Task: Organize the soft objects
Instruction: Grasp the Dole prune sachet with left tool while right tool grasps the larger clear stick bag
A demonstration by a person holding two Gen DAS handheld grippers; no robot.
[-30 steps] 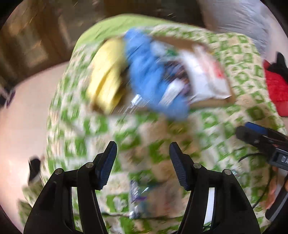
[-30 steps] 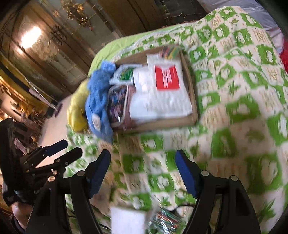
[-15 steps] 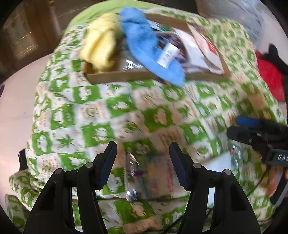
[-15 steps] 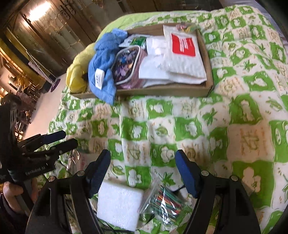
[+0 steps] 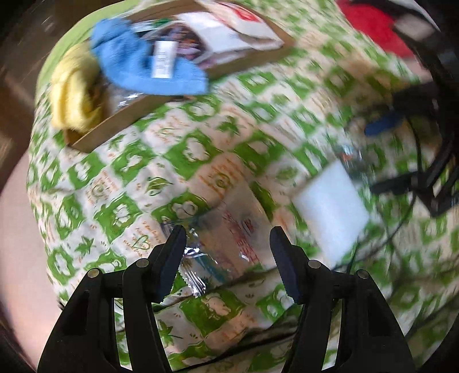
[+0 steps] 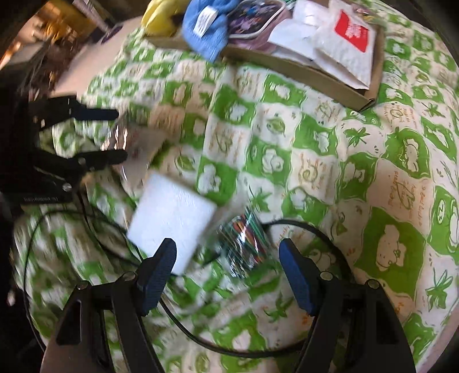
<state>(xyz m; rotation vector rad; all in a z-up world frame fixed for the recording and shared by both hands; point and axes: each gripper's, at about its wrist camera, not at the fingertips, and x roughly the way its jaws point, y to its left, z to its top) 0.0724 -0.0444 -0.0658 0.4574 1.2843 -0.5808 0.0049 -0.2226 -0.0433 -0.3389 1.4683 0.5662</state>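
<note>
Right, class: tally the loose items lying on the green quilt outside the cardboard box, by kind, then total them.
White foam pad: 1
Clear packet of coloured sticks: 1
Shiny foil packet: 1
Total: 3

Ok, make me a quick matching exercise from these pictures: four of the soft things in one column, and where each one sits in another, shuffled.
Things:
1. blue cloth
2. white sponge
3. clear packet of coloured bands
4. silvery foil packet

Places:
A. between the open left gripper's fingers
B. hanging over the cardboard box edge
C. on the quilt, ahead of the open right gripper
D. on the quilt, left of the bands

Pairs: 1-B, 2-D, 3-C, 4-A
</note>
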